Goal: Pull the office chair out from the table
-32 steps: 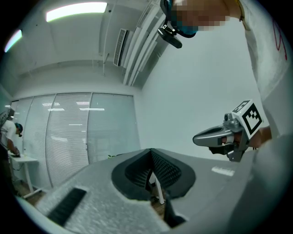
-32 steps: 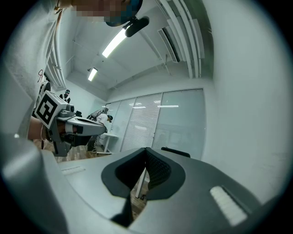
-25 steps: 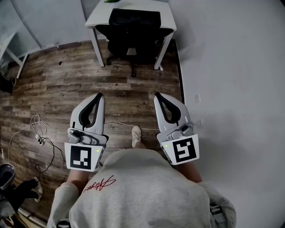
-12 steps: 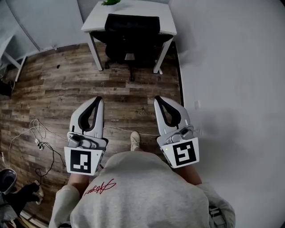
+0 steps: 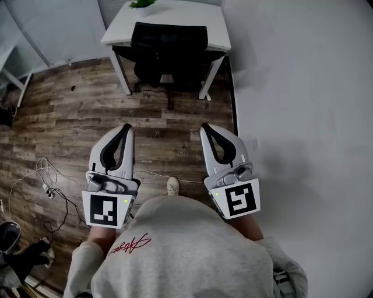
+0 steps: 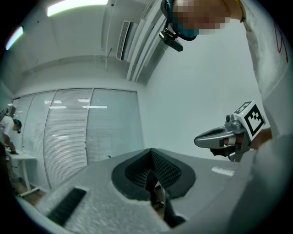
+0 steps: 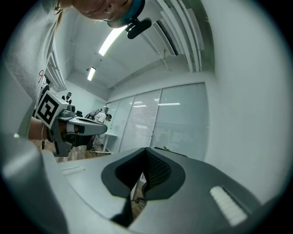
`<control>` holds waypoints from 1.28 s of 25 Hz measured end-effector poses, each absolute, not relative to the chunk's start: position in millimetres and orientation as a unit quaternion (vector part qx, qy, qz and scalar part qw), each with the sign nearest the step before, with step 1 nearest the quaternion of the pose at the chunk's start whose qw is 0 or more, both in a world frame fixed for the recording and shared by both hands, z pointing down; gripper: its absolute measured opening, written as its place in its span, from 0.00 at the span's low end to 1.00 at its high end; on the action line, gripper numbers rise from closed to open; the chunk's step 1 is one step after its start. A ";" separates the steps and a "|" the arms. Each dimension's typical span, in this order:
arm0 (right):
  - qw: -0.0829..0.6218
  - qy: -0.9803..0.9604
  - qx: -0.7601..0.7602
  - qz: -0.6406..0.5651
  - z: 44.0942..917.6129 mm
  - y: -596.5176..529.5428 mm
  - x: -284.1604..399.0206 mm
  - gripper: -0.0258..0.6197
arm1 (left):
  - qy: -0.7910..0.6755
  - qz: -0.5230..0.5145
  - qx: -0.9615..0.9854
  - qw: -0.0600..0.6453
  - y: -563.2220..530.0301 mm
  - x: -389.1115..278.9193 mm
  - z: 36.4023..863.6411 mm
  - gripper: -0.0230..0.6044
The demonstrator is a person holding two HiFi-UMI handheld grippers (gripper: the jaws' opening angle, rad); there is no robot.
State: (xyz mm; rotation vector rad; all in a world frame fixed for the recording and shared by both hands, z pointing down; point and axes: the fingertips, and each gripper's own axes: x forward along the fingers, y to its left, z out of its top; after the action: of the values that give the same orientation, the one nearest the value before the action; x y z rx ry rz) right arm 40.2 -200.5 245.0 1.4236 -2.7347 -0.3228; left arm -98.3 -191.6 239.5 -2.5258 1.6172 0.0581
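Wood-plank floor (image 5: 70, 116), black office chair (image 5: 169, 43) beneath flat white table (image 5: 218, 29) — left gripper (image 5: 127, 128), right gripper (image 5: 205, 127) both closed, empty

Head view looks steeply down over left gripper (image 5: 126, 128), right gripper (image 5: 205, 127) and far table (image 5: 186, 13); gripper views face level, each showing the other.

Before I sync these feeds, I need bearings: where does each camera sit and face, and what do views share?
Head view: on the person's head, facing steeply down at floor and the office chair under the table; sweatshirt, left tongs, right tongs show.
Left gripper view: on the left tongs, facing along its shut jaws toward a blind-covered glass wall; right tongs at right.
Right gripper view: on the right tongs, along shut jaws toward glass panels; left tongs at left.
Shared: each gripper view catches the other tongs.
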 end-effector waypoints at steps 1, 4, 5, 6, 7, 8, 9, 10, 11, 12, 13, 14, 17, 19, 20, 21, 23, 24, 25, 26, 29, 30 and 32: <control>0.021 -0.883 0.458 -0.105 244.4 -205.4 41.3 0.04 | 0.539 0.019 -0.839 0.072 -196.0 -97.1 238.7 0.03; 0.020 -0.885 0.453 -0.106 243.3 -222.1 43.2 0.04 | 0.543 0.017 -0.837 0.071 -211.5 -95.0 238.2 0.03; 0.020 -0.886 0.451 -0.106 243.3 -227.5 43.4 0.04 | 0.545 0.013 -0.836 0.070 -216.2 -95.2 240.1 0.03; 0.020 -0.887 0.449 -0.107 243.4 -232.0 43.4 0.04 | 0.546 0.006 -0.835 0.068 -220.0 -95.6 243.3 0.03; 0.020 -0.887 0.448 -0.108 243.5 -235.7 43.3 0.04 | 0.548 0.003 -0.834 0.068 -223.2 -95.4 245.3 0.03; 0.019 -0.888 0.446 -0.109 243.4 -239.0 43.0 0.04 | 0.549 0.008 -0.833 0.069 -226.3 -94.3 244.0 0.03; 0.019 -0.889 0.444 -0.109 243.3 -242.1 42.7 0.04 | 0.549 0.016 -0.833 0.071 -229.5 -93.0 241.7 0.03; 0.019 -0.890 0.442 -0.109 243.1 -245.4 42.5 0.04 | 0.550 0.017 -0.832 0.071 -232.8 -92.4 240.8 0.03; 0.020 -0.891 0.440 -0.109 242.9 -249.1 42.8 0.04 | 0.551 0.015 -0.831 0.072 -236.5 -92.3 240.9 0.03; 0.020 -0.891 0.439 -0.109 243.1 -253.1 43.7 0.04 | 0.552 0.014 -0.830 0.073 -240.5 -92.2 241.2 0.03; 0.020 -0.892 0.438 -0.110 243.6 -257.2 44.8 0.04 | 0.554 0.016 -0.829 0.073 -244.5 -91.8 241.1 0.03; 0.018 -0.892 0.438 -0.109 244.4 -261.0 45.8 0.04 | 0.556 0.018 -0.828 0.073 -248.1 -91.3 241.5 0.03; 0.018 -0.894 0.436 -0.105 247.9 -268.8 46.9 0.04 | 0.555 0.006 -0.828 0.077 -254.1 -90.7 245.9 0.03; 0.020 -0.894 0.435 -0.102 250.3 -273.7 46.2 0.04 | 0.554 0.008 -0.829 0.075 -256.5 -90.0 246.9 0.03; 0.019 -0.894 0.435 -0.101 251.3 -276.1 45.3 0.04 | 0.554 0.007 -0.829 0.074 -257.7 -90.7 248.6 0.03; 0.018 -0.894 0.436 -0.099 252.0 -277.6 44.0 0.04 | 0.554 0.006 -0.829 0.072 -258.7 -91.8 250.2 0.03; 0.018 -0.894 0.437 -0.097 253.3 -278.4 41.8 0.04 | 0.554 0.005 -0.830 0.068 -259.8 -94.8 251.9 0.03; 0.019 -0.894 0.438 -0.097 253.6 -278.8 41.0 0.04 | 0.553 0.005 -0.831 0.068 -260.2 -96.1 251.8 0.03; 0.019 -0.893 0.439 -0.097 253.3 -279.6 40.2 0.04 | 0.550 0.006 -0.832 0.069 -260.9 -96.7 250.6 0.03; 0.018 -0.893 0.439 -0.097 252.5 -280.4 39.2 0.04 | 0.546 0.008 -0.835 0.072 -261.5 -96.6 249.2 0.03; 0.016 -0.893 0.440 -0.094 250.0 -279.7 38.0 0.04 | 0.539 0.008 -0.839 0.077 -262.9 -95.2 246.8 0.03; 0.016 -0.893 0.440 -0.094 249.3 -279.6 38.2 0.04 | 0.540 0.008 -0.838 0.076 -263.7 -94.9 245.5 0.03; 0.014 -0.892 0.441 -0.095 248.4 -280.4 38.5 0.04 | 0.544 0.008 -0.836 0.072 -265.6 -94.8 243.7 0.03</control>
State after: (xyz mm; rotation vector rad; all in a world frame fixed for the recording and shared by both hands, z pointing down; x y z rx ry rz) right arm 38.5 -280.4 248.4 1.3746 -2.7788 -0.2971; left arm -94.8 -265.6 243.7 -2.5114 1.6349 0.0242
